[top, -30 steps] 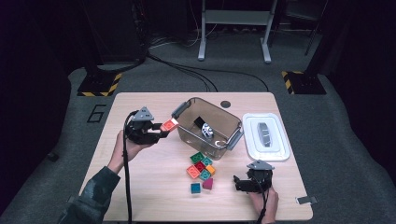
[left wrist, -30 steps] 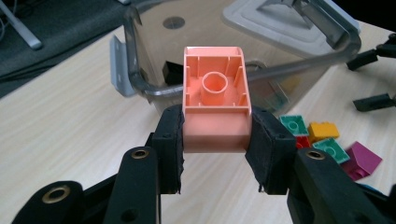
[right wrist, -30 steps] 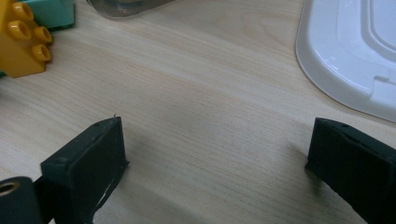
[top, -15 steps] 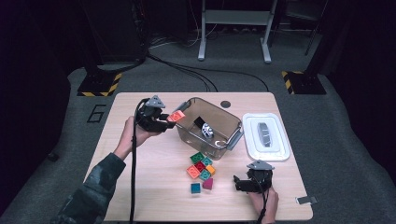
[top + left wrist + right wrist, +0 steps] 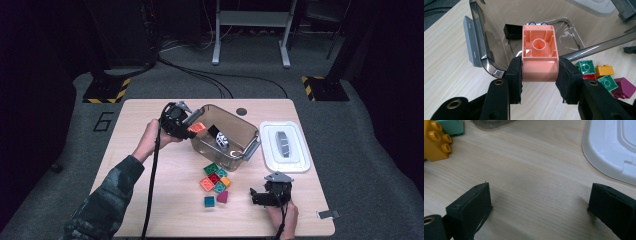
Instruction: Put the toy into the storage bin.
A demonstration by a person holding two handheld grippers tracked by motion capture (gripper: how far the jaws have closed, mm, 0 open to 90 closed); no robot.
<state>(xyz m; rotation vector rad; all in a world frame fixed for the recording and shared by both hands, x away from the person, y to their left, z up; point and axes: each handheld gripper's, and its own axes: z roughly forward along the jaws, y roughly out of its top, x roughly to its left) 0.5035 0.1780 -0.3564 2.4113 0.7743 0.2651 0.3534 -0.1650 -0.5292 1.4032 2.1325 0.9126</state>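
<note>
Between left gripper [image 5: 539,75] pads — orange brick [image 5: 539,53]

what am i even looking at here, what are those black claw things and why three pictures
A person sits at a wooden table holding a hand-held claw in each hand. One camera looks down from above; the other two ride on the claws, looking along their black jaws. The left claw grips an orange toy block at the rim of a clear plastic bin. The right claw rests open over bare wood. More coloured blocks lie loose on the table, and the bin's white lid sits beside it.
</note>
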